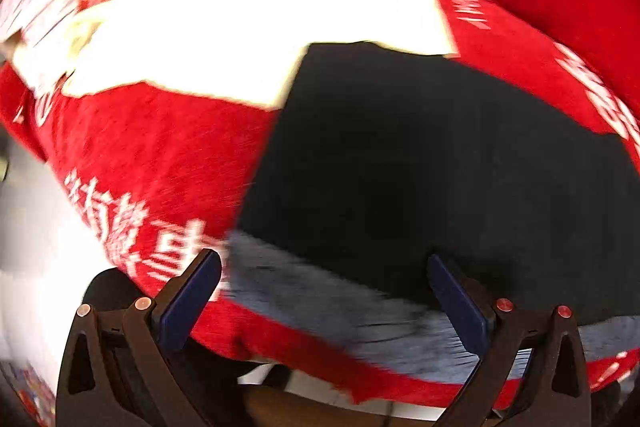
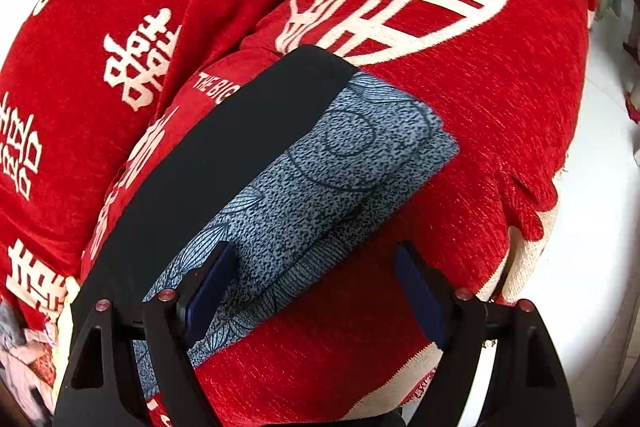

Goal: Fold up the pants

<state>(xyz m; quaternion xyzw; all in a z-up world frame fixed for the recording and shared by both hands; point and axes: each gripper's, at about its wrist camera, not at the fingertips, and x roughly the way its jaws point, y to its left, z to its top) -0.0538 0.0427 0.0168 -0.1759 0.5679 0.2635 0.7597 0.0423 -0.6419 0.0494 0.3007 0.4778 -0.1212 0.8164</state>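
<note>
The pants lie folded on a red sofa cover (image 2: 500,99). They have a blue-grey patterned part (image 2: 320,179) and a black part (image 2: 224,155) beside it on the left. My right gripper (image 2: 313,247) is open above their near end, with one finger over the patterned cloth and the other over the red cover. The left wrist view is blurred by motion. It shows the black part (image 1: 420,155) large in the middle and a blue-grey strip (image 1: 320,299) along its near edge. My left gripper (image 1: 323,259) hangs open over that strip, gripping nothing.
The red cover (image 1: 152,155) bears white characters and drapes over cushions. A white patch of cloth (image 1: 248,27) lies beyond the black part. Pale floor (image 2: 592,227) shows past the sofa's right edge. A crumpled pale cloth (image 2: 24,355) lies at the lower left.
</note>
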